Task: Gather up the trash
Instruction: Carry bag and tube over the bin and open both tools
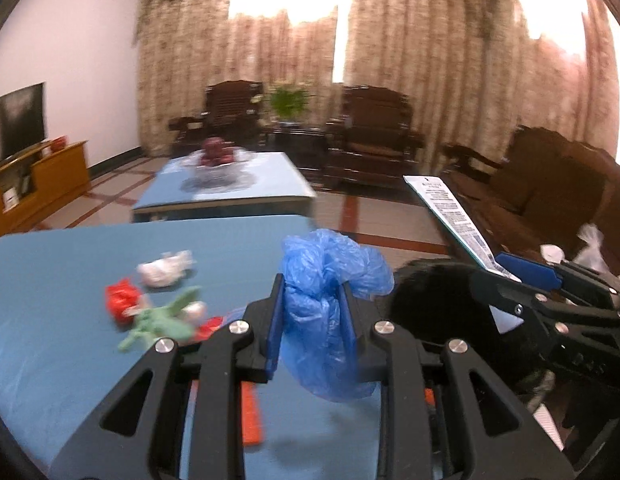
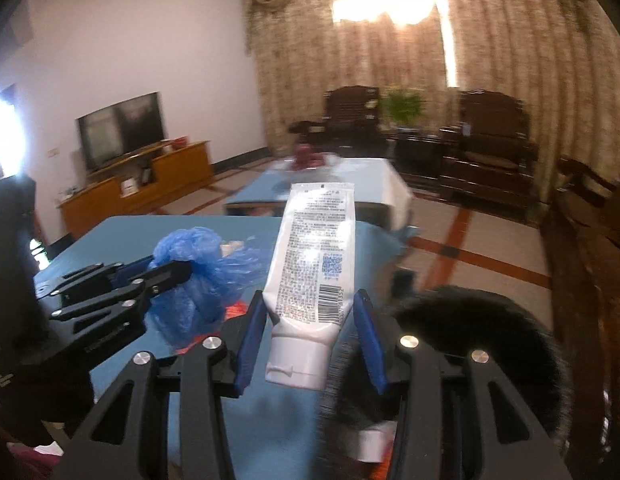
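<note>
My left gripper [image 1: 314,312] is shut on a crumpled blue plastic bag [image 1: 330,276], held above the blue table [image 1: 49,280]. My right gripper [image 2: 310,320] is shut on a white squeeze tube [image 2: 314,264], cap end toward the camera. Both hang side by side near the table's right edge, next to a black-lined bin [image 2: 470,340]. In the left wrist view the right gripper [image 1: 506,276] and its tube [image 1: 450,212] show at right above the bin [image 1: 438,300]. The right wrist view shows the left gripper [image 2: 161,268] with the bag [image 2: 197,276].
On the table lie a white paper wad [image 1: 165,270], a red wrapper [image 1: 119,300], a green scrap [image 1: 161,320] and an orange piece [image 1: 251,412]. Beyond stand a second blue table [image 1: 229,184] with a fruit bowl [image 1: 213,156], wooden armchairs [image 1: 374,136] and a TV cabinet [image 1: 37,180].
</note>
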The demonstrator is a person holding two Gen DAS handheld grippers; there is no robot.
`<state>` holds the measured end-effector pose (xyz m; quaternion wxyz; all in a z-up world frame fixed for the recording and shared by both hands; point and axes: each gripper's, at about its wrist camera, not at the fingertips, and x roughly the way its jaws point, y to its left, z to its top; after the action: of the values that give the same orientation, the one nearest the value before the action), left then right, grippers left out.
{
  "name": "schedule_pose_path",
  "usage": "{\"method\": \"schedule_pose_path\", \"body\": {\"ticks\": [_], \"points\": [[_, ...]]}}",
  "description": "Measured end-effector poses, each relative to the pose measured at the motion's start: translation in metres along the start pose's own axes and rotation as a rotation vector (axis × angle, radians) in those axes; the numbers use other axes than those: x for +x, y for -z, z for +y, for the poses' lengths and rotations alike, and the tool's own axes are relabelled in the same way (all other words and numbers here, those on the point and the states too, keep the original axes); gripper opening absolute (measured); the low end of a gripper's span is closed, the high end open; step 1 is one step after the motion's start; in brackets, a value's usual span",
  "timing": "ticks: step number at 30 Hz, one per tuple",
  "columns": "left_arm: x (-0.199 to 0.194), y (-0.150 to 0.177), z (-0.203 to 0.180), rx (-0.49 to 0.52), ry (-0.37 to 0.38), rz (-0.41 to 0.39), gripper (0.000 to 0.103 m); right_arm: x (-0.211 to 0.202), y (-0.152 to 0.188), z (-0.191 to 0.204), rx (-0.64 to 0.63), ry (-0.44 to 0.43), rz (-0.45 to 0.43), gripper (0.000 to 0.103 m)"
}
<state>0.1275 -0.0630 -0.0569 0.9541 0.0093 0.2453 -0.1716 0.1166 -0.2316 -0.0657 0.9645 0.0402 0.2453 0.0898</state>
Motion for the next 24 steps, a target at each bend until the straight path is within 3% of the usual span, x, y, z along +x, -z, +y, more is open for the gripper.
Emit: {"method": "schedule_pose_path", "body": {"ticks": [11,21,24], "points": [[0.046,0.004,-0.086,0.063,0.167,-0.009,0.024,-0.015,0.022,-0.073,0.061,0.176,0.028,0.044],[0.086,0.017,-0.124,0.096,0.229,0.053,0.024,-0.003,0.049,-0.111,0.102,0.240,0.088,0.044],[0.098,0.021,-0.130,0.096,0.241,0.077,0.029,0.000,0.059,-0.116,0.113,0.257,0.108,0.045]]}}
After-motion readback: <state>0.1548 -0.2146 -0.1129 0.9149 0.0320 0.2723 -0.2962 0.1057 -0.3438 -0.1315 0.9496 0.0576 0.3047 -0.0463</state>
